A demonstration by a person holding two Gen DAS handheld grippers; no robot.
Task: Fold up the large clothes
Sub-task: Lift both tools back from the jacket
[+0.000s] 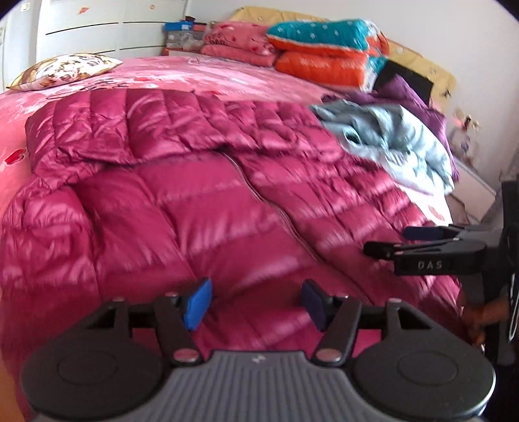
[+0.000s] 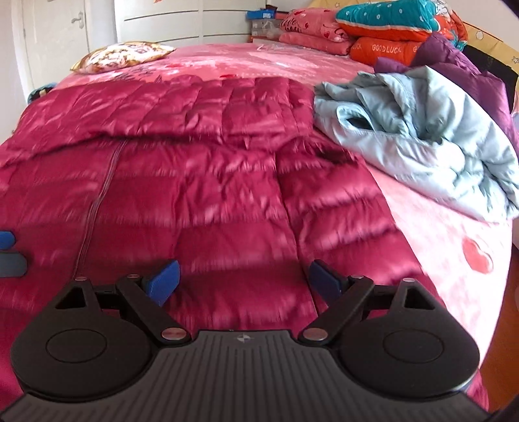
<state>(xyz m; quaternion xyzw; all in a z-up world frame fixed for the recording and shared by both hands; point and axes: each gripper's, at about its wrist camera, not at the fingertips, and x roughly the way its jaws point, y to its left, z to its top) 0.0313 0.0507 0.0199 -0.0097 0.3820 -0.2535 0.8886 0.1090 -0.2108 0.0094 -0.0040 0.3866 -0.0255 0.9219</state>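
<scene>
Nearest the left wrist camera is the left gripper [image 1: 258,303], its blue-padded fingers spread apart with nothing between them, hanging just above the magenta down coat [image 1: 181,194]. The coat lies flat across the near part of the bed, zipper [image 1: 259,191] closed and running away from the camera, with a broad flap of it folded over along the far edge. At the right edge of the same view the right gripper [image 1: 386,242] reaches in sideways over the coat's edge; from there its two fingers look close together, but its own camera shows them clearly spread, with only the coat's fabric below and nothing pinched [image 2: 243,282].

From left to right beyond the coat: a floral pillow [image 2: 121,55] on the pink bedspread [image 2: 259,61], a white wardrobe [image 1: 97,29] behind it, a stack of folded pink quilts [image 2: 316,31], then teal and orange folded quilts [image 2: 389,29]. To the right of the coat, touching its far corner, sits a crumpled pale grey-blue jacket [image 2: 421,136], with a purple garment [image 2: 460,65] heaped behind it.
</scene>
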